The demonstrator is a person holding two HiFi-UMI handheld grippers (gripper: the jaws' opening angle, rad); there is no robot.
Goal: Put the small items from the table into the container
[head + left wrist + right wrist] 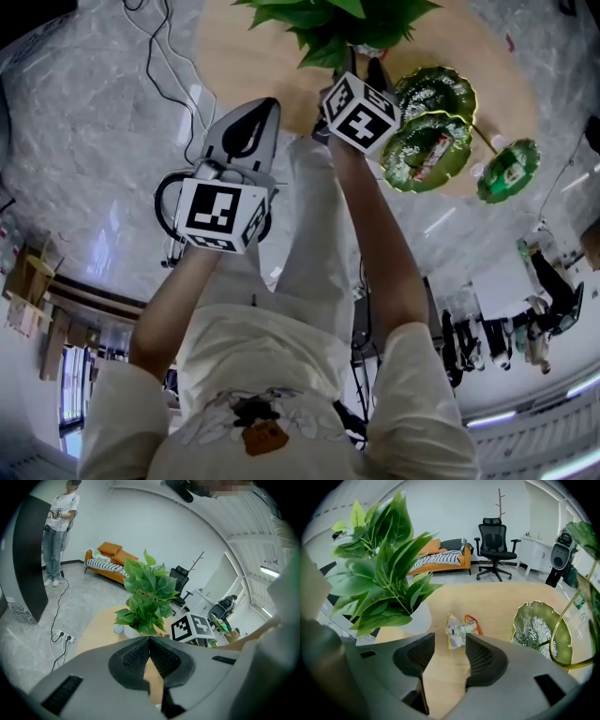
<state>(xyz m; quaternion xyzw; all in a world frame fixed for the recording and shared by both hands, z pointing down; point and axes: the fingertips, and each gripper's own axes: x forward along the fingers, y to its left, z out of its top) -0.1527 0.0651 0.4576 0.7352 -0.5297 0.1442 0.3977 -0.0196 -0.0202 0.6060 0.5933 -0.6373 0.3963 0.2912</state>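
Snack packets (459, 630) on table (497, 597), potted plant (379, 573) just left of them, leaf-shaped dish (536, 630) to their right

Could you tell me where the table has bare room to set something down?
Bare wood lies on the table beyond the snack packets, toward its far edge, and in the strip between the packets and the green leaf dish. It is crowded beside the white plant pot.

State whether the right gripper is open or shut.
Open: the right gripper has its pads apart, bare table between them, snack packets beyond.
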